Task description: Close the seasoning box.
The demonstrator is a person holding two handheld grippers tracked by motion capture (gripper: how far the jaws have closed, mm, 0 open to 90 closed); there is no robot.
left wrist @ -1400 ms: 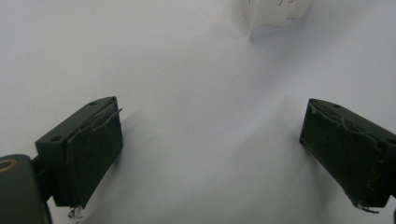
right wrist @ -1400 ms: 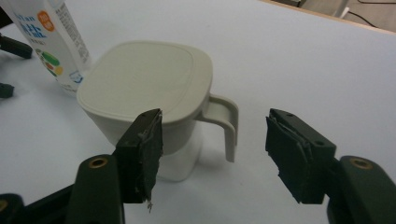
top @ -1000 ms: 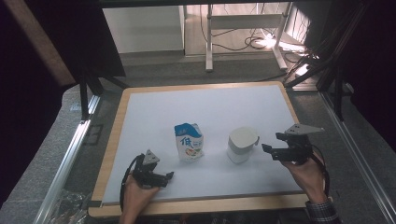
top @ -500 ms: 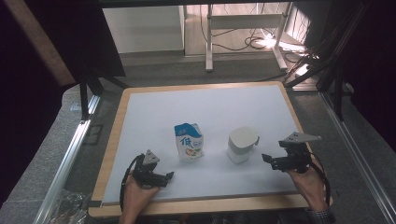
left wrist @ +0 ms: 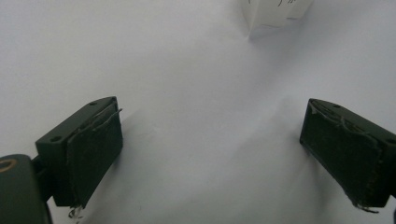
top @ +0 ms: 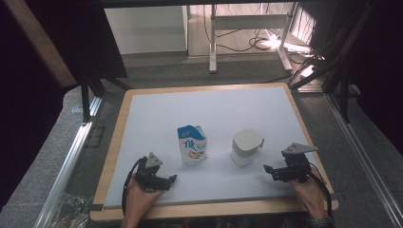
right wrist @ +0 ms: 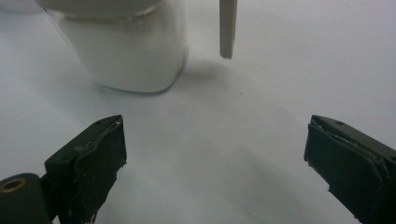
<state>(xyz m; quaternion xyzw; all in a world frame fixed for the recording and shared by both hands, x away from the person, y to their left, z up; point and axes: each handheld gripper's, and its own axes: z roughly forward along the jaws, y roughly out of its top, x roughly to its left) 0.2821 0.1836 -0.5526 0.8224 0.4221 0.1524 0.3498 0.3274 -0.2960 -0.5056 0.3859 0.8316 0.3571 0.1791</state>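
White table top (top: 157,114) with a wooden edge; two things near its middle, apart from each other: a blue-and-white pouch (top: 192,144) standing upright on the left, and a white lidded container (top: 246,147) to its right; lid tab sticks out toward the right side

Left gripper (top: 167,179) low at the near-left of the table, held in the person's left hand (top: 138,197), nose pointing right, just below and left of the pouch; in the left gripper view the left gripper (left wrist: 210,154) has its jaws spread wide with nothing but bare table between them; pouch's bottom corner (left wrist: 275,14) at the top edge of that view, well clear of the jaws; so: released, not touching anything

Right gripper (top: 271,170) at the near-right, in the right hand (top: 309,197), nose pointing left toward the container, close to it but apart; grey plate on top; in the right gripper view the right gripper (right wrist: 215,163) also has jaws wide apart, empty; container (right wrist: 123,46) ahead and left of the gap, white contents visible through its clear lower wall, lid tab (right wrist: 227,28) hanging down beside it; no contact

Cables trail from both grippers back toward the person; dark floor and a metal frame around the table
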